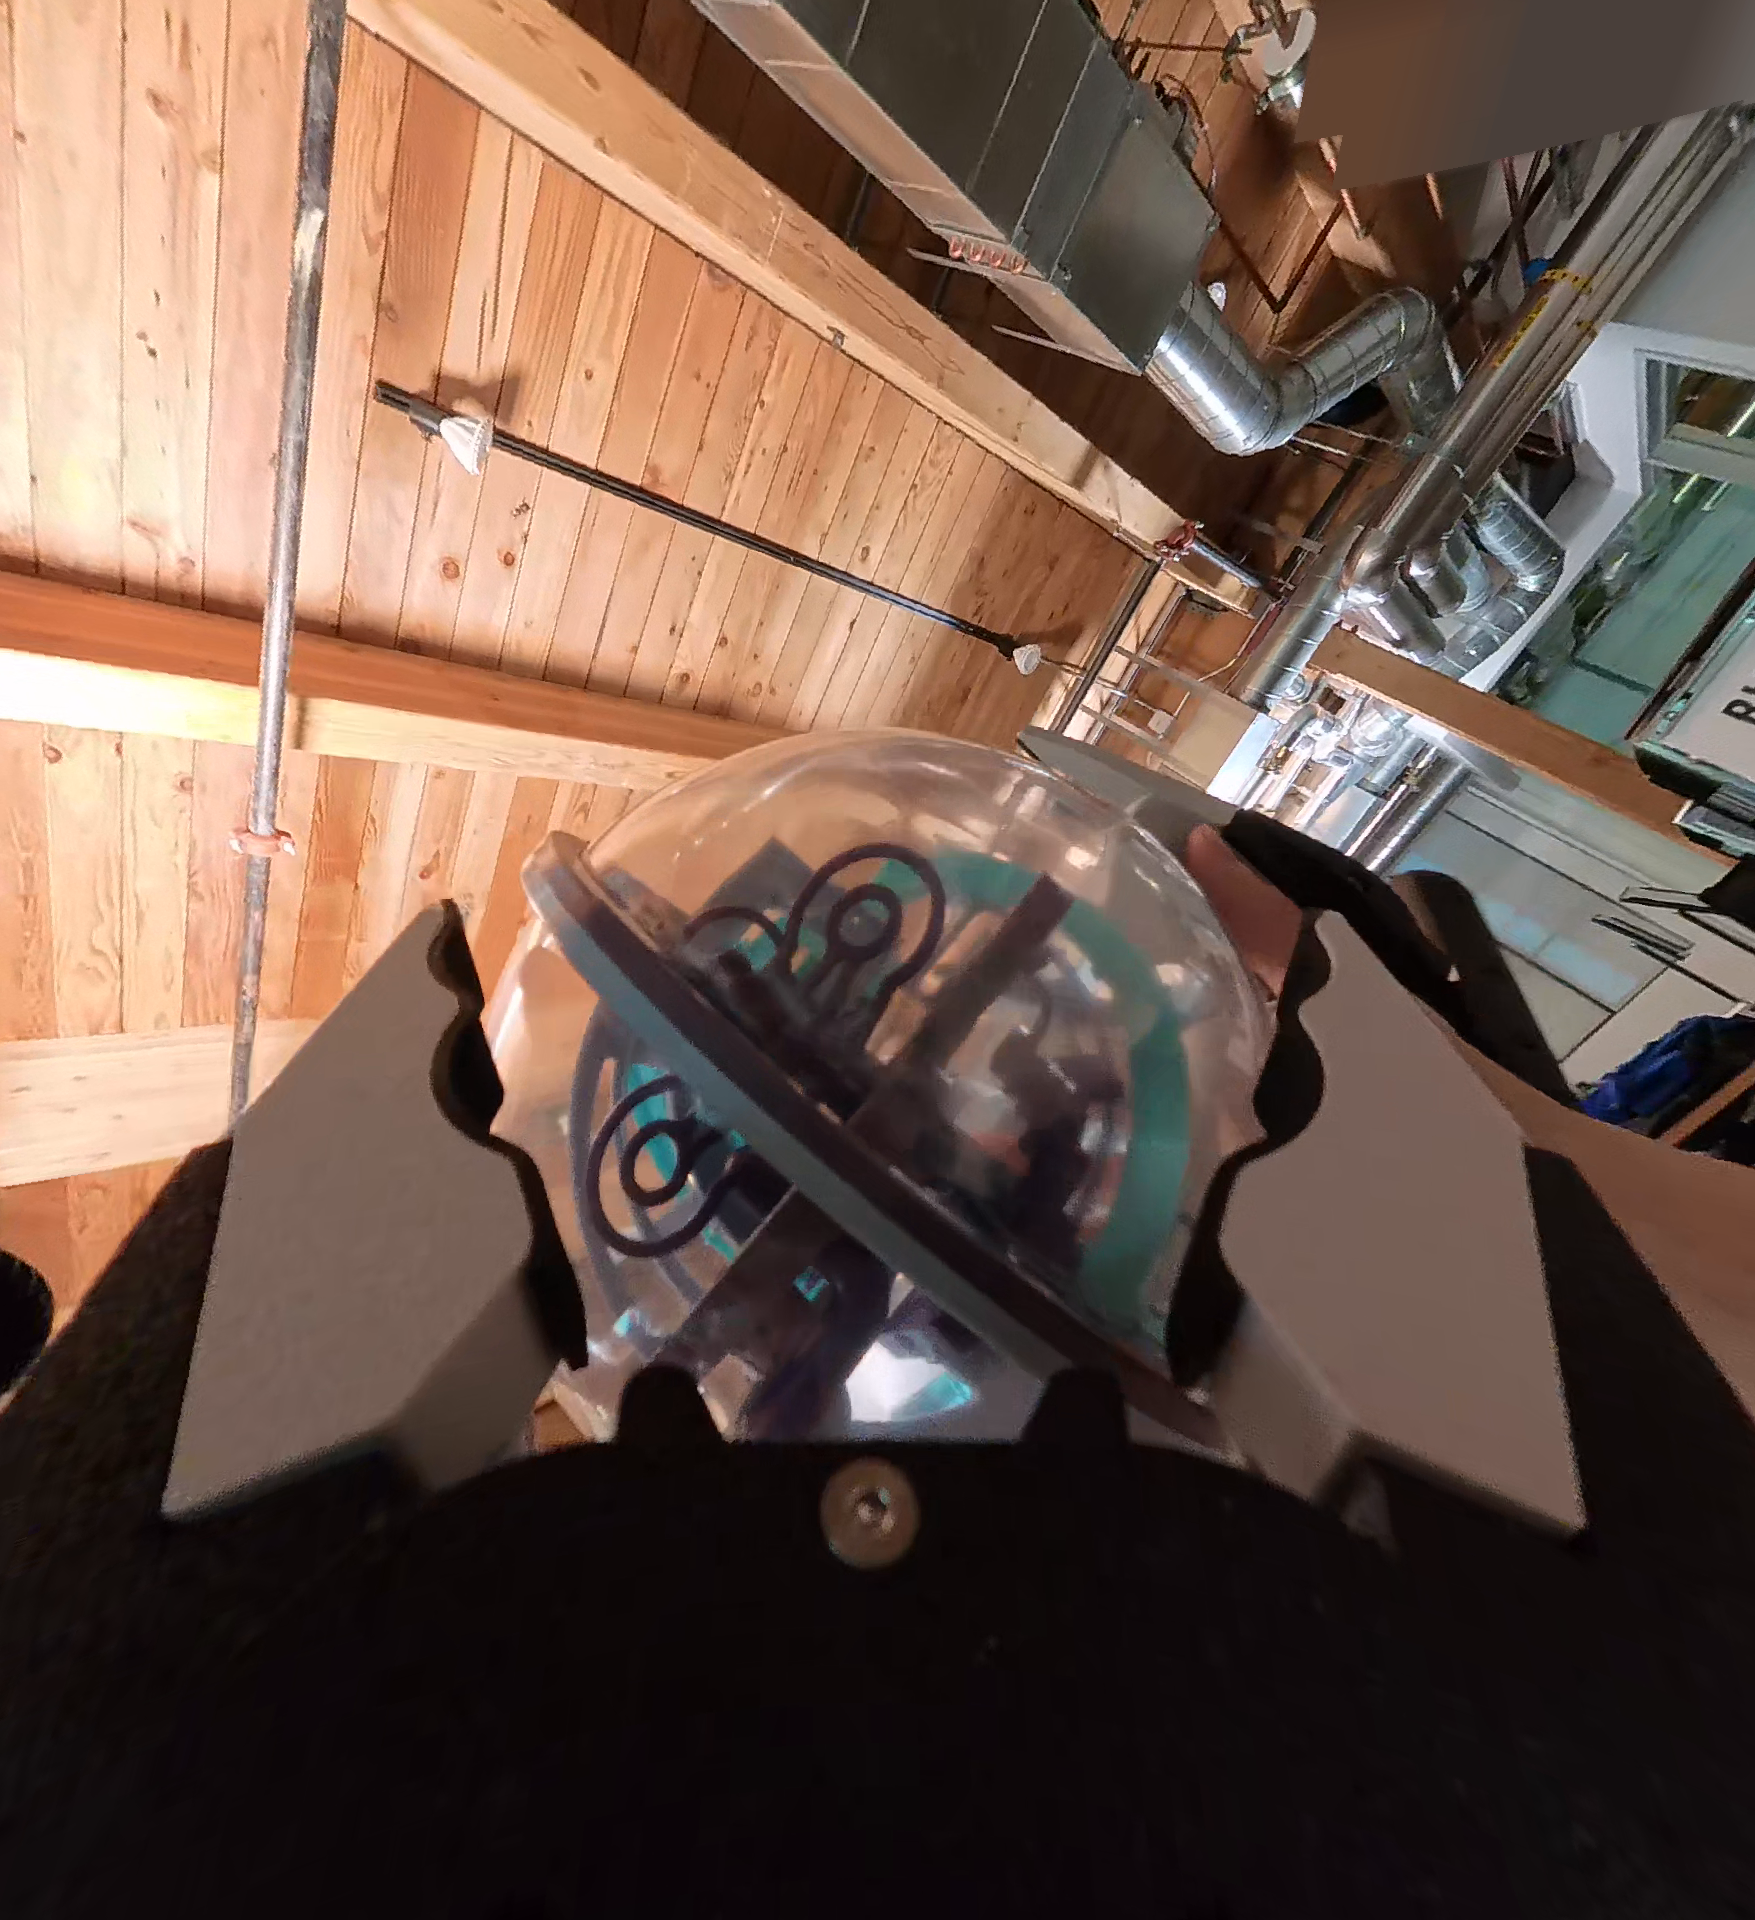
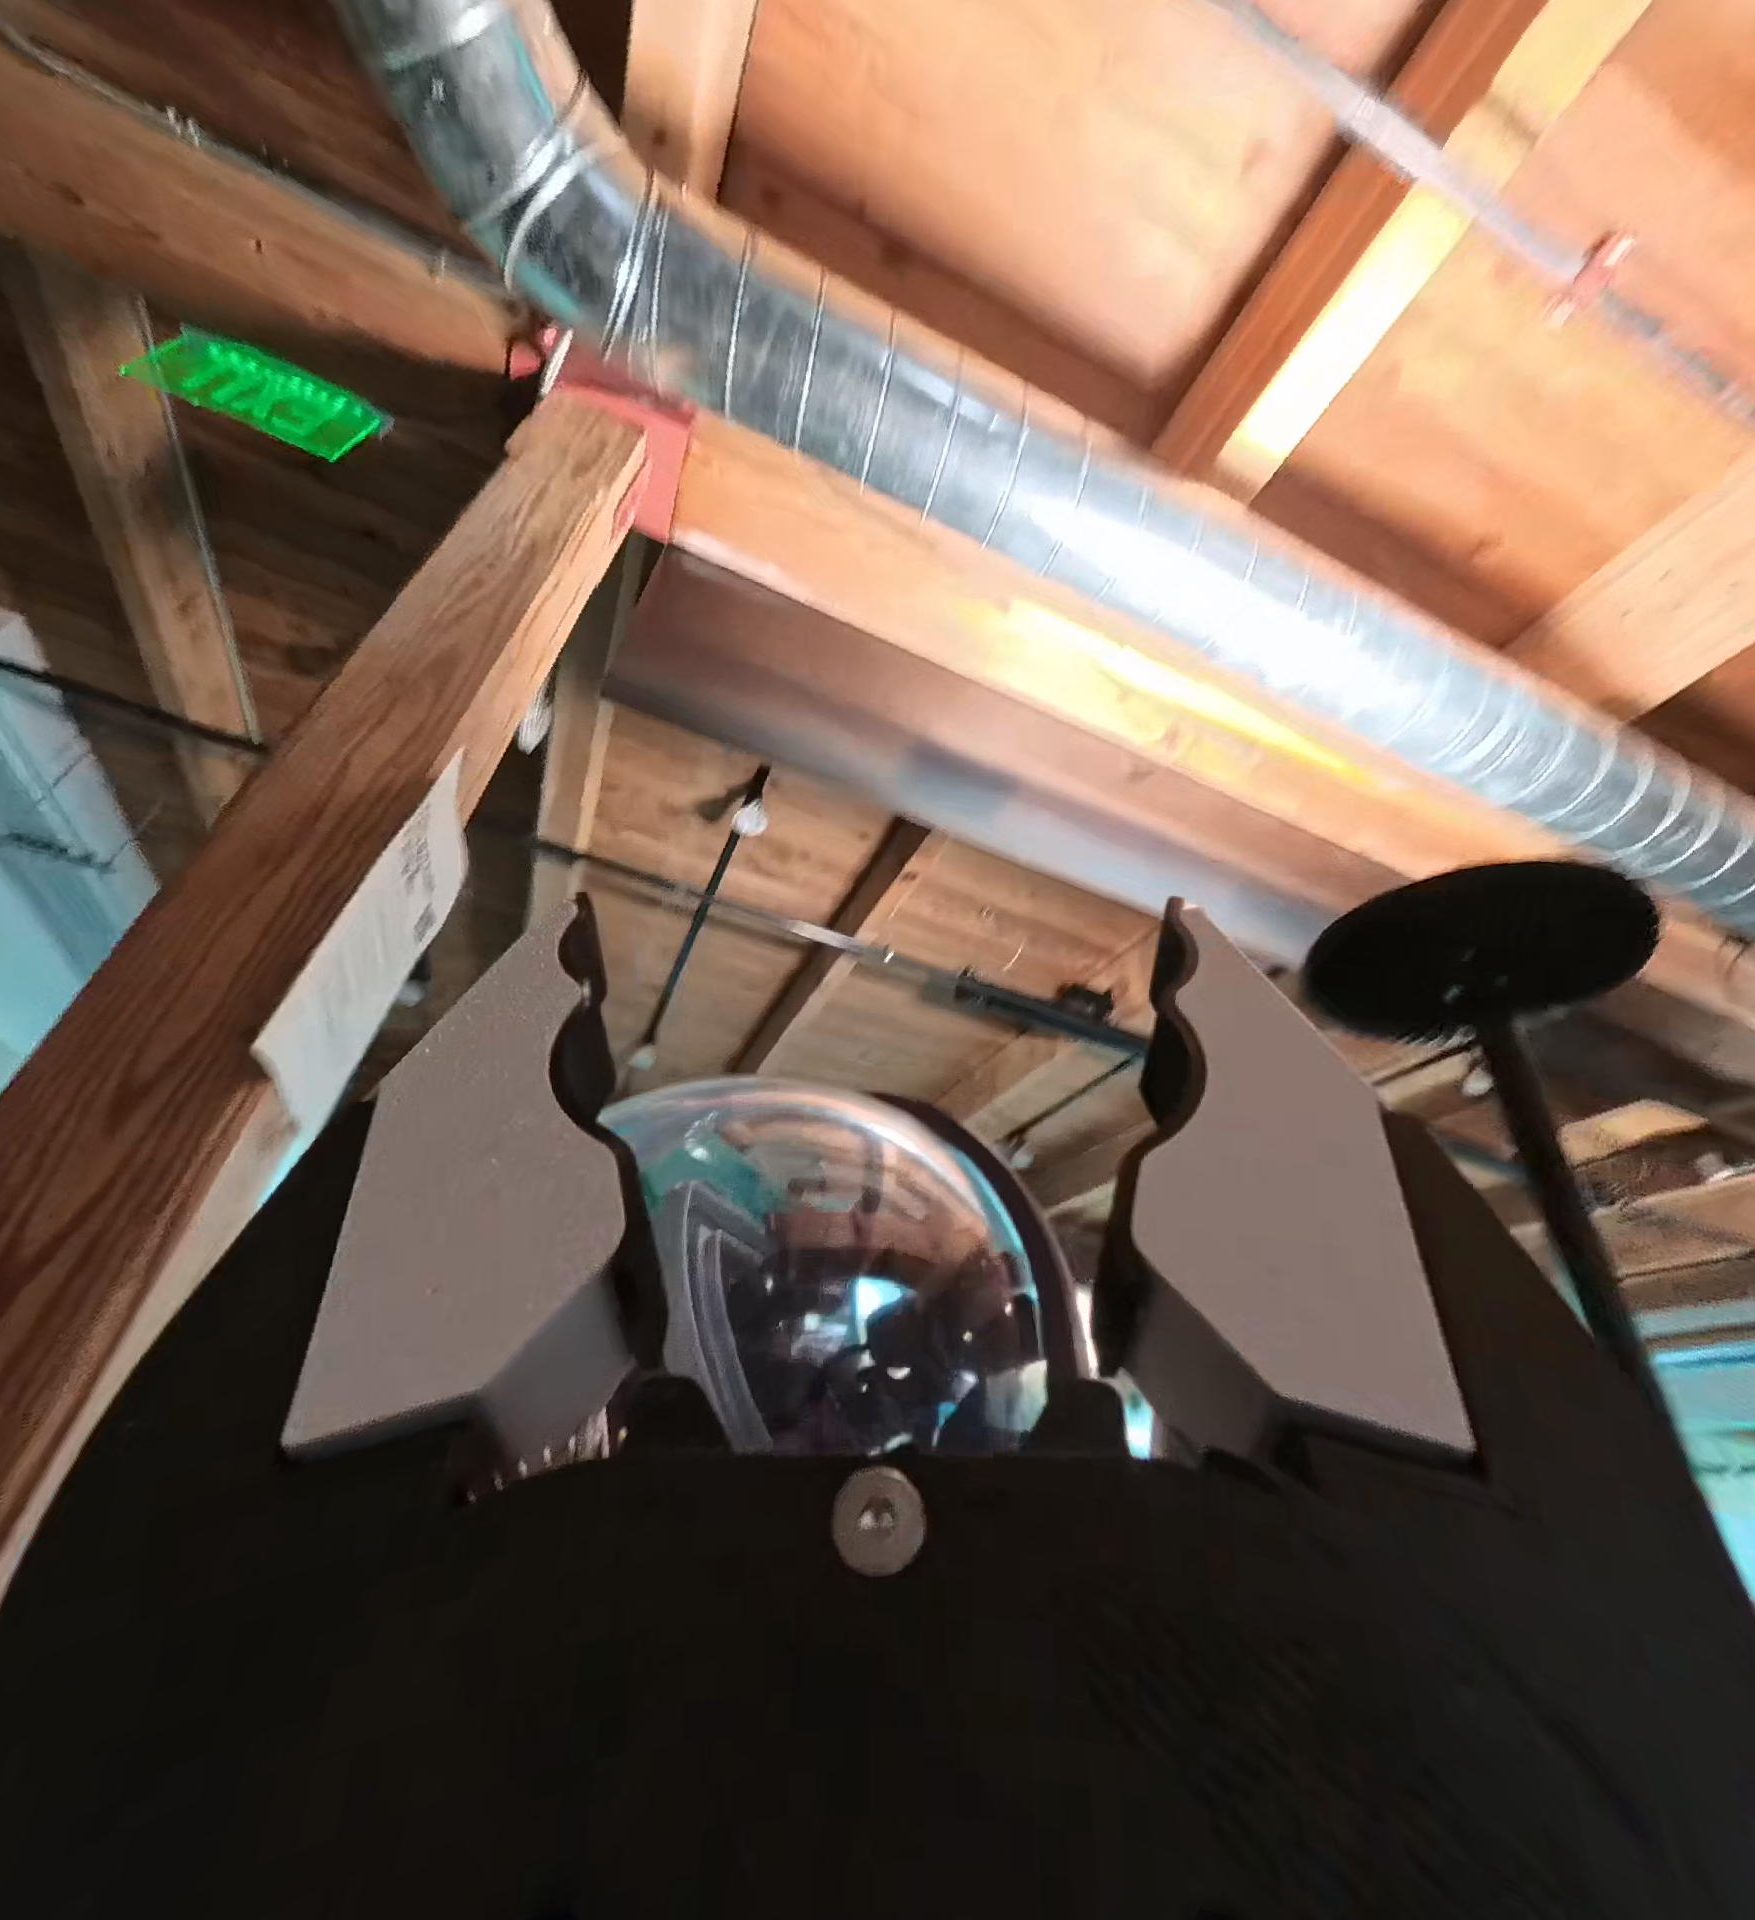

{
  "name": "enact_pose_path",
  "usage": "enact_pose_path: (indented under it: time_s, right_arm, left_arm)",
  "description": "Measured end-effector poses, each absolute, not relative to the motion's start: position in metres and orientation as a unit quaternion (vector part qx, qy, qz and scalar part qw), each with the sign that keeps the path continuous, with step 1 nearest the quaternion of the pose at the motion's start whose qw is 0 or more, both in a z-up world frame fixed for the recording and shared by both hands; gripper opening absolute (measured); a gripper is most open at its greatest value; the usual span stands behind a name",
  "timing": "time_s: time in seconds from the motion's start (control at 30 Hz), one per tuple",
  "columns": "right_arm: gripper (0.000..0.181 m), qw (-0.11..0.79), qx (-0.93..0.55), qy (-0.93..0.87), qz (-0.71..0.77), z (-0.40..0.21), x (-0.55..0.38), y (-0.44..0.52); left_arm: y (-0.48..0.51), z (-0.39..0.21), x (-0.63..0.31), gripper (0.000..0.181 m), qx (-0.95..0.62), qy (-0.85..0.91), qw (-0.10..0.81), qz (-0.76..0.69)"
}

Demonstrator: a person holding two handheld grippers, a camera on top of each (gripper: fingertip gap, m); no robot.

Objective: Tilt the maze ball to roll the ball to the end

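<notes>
Between the grey fingers of the left gripper (image 1: 878, 940), a clear maze ball (image 1: 883, 1049) is sitting with both wavy black pads pressing against its shell, so the jaws are clamping on it. Its dark equator ring (image 1: 800, 1081) is running on a slant from upper left to lower right, and teal and dark purple tracks are showing inside; the small ball within cannot be picked out. Part of a person's hand (image 1: 1252, 914) in a black strap is touching the far right side of the globe, with the right gripper's labelled body showing at the right edge.

Under a wooden plank ceiling (image 1: 644, 416), both cameras are pointing steeply upward, with silver ducts (image 1: 1299, 384) running overhead.

Seen from the right wrist, the right gripper (image 2: 878, 966) is holding its jaws apart, and the maze ball (image 2: 831, 1257) is lying low between the finger bases, its dome rising toward the tips. Whether the pads are touching the shell there, I cannot tell. A wooden beam (image 2: 260, 862), a silver pipe (image 2: 956, 457), a green sign (image 2: 255, 390) and a black round disc on a rod (image 2: 1481, 940) are filling the background.
</notes>
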State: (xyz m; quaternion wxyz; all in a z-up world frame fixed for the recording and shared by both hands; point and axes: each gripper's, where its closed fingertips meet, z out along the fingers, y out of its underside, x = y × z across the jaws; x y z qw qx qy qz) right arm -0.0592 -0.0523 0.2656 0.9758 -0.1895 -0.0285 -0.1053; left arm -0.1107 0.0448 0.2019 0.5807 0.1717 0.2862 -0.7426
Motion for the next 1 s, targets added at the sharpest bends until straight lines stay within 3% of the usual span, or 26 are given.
enact_pose_path:
  time_s: [0.1,0.27,0.47,0.53,0.63,1.0]
  right_arm:
    - [0.101,0.965,-0.242,-0.058,-0.085,0.258,-0.060,-0.036]
    - [0.116,0.945,-0.310,-0.087,-0.052,0.245,-0.062,-0.013]
    - [0.122,0.936,-0.316,-0.134,-0.078,0.228,-0.069,-0.008]
    - [0.134,0.924,-0.341,-0.143,-0.096,0.220,-0.068,-0.002]
    - [0.129,0.924,-0.341,-0.149,-0.082,0.211,-0.067,-0.001]
    - [0.124,0.905,-0.385,-0.130,-0.125,0.189,-0.053,0.016]
  left_arm:
    - [0.051,0.200,-0.104,0.146,0.161,0.300,0.551,-0.762]
    - [0.057,0.200,-0.103,0.150,0.166,0.313,0.508,-0.785]
    - [0.056,0.192,-0.094,0.147,0.154,0.355,0.472,-0.792]
    - [0.054,0.189,-0.093,0.146,0.152,0.371,0.452,-0.796]
    - [0.044,0.181,-0.074,0.157,0.101,0.427,0.431,-0.789]
    - [0.055,0.168,-0.041,0.158,0.030,0.478,0.274,-0.834]
